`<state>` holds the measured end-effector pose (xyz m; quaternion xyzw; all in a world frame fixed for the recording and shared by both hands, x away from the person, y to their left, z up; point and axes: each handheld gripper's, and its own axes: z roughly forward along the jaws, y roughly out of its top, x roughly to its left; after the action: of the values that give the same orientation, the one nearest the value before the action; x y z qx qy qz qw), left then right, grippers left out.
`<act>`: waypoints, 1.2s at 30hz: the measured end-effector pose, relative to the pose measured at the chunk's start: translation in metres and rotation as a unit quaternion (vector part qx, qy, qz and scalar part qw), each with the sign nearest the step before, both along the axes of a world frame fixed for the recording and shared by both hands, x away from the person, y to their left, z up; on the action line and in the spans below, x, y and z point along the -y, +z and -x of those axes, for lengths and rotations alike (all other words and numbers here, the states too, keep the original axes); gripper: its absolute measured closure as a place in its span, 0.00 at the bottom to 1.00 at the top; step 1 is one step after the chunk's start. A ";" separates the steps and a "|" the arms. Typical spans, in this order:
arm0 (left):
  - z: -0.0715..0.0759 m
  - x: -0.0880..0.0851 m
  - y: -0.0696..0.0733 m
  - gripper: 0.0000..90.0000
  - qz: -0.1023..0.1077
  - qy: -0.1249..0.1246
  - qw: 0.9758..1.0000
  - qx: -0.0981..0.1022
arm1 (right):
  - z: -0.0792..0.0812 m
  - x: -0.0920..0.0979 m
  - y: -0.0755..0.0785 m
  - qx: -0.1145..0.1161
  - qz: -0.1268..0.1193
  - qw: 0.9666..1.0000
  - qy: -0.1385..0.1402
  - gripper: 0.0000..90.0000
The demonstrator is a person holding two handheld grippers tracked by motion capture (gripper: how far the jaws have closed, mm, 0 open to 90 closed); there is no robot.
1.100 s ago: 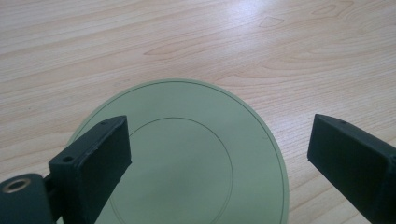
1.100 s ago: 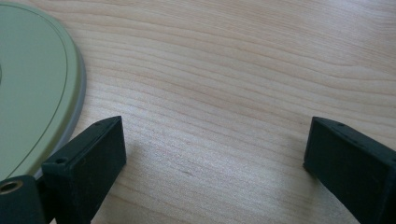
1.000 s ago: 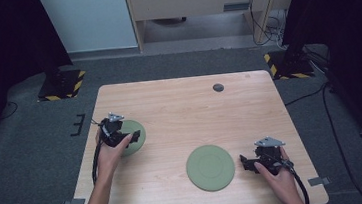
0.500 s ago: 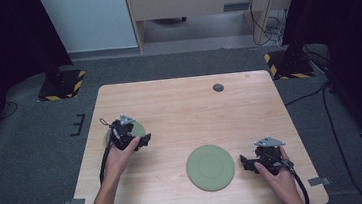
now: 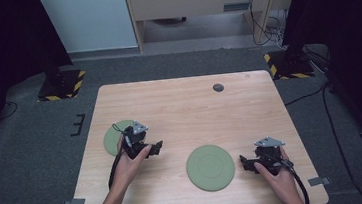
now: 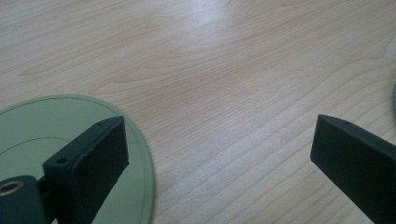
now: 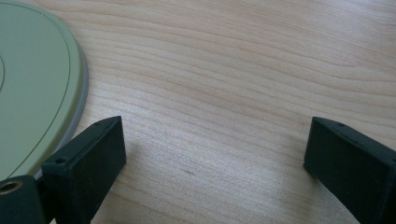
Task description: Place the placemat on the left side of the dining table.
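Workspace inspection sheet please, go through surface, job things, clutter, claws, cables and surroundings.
Surface: light wooden table, bare grain, no spills seen.
Job's things: small green plate at the left, partly under the left hand's tool; large green plate near the front middle, lying flat.
Clutter: one small dark round disc near the far edge.
Claws: left claw open, over bare wood beside the small plate; right claw open, just right of the large plate, holding nothing.
Cables: black cable along the left forearm.
Surroundings: grey carpet, yellow-black striped feet.
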<state>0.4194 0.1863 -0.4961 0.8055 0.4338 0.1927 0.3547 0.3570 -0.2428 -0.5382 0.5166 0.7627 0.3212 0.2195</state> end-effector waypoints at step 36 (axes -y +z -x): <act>0.052 0.032 -0.040 0.02 -0.017 -0.093 0.995 -0.023 | 0.000 0.000 0.000 0.000 0.000 1.000 0.002 0.06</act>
<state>0.3672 0.1544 -0.5357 0.8523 0.3619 0.1481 0.3473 0.3568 -0.2426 -0.5382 0.5154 0.7634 0.3218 0.2192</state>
